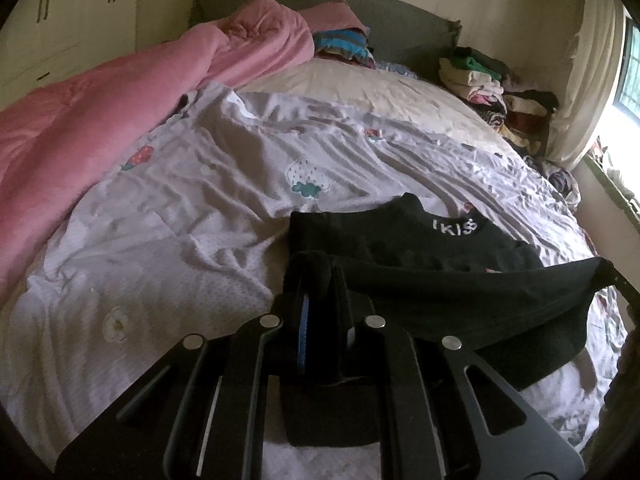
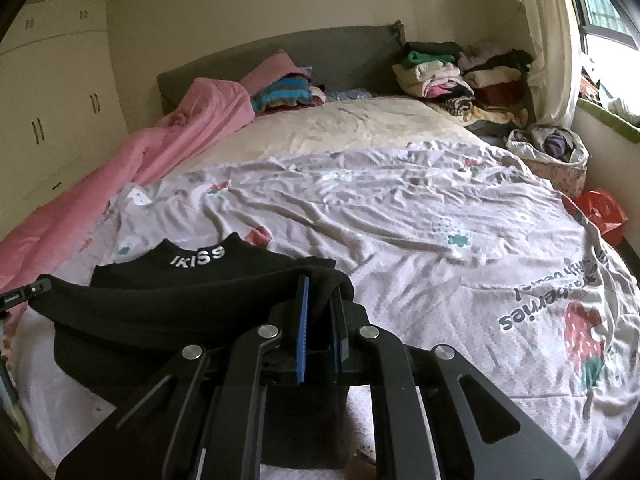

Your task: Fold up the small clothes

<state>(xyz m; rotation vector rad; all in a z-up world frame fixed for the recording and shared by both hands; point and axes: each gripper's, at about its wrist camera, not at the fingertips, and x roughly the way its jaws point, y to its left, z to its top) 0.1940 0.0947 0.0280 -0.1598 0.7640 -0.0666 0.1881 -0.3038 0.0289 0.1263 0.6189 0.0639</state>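
Note:
A small black garment with white lettering on its collar lies on the strawberry-print sheet. My left gripper is shut on its left lower edge and lifts it. My right gripper is shut on the right lower edge of the same black garment. The lifted hem stretches between the two grippers above the rest of the garment. The right gripper's tip shows at the far right of the left wrist view, and the left gripper's tip at the far left of the right wrist view.
A pink duvet is bunched along the bed's left side. Piles of folded clothes sit by the grey headboard. A bag of clothes and a red bag stand to the bed's right, under the window.

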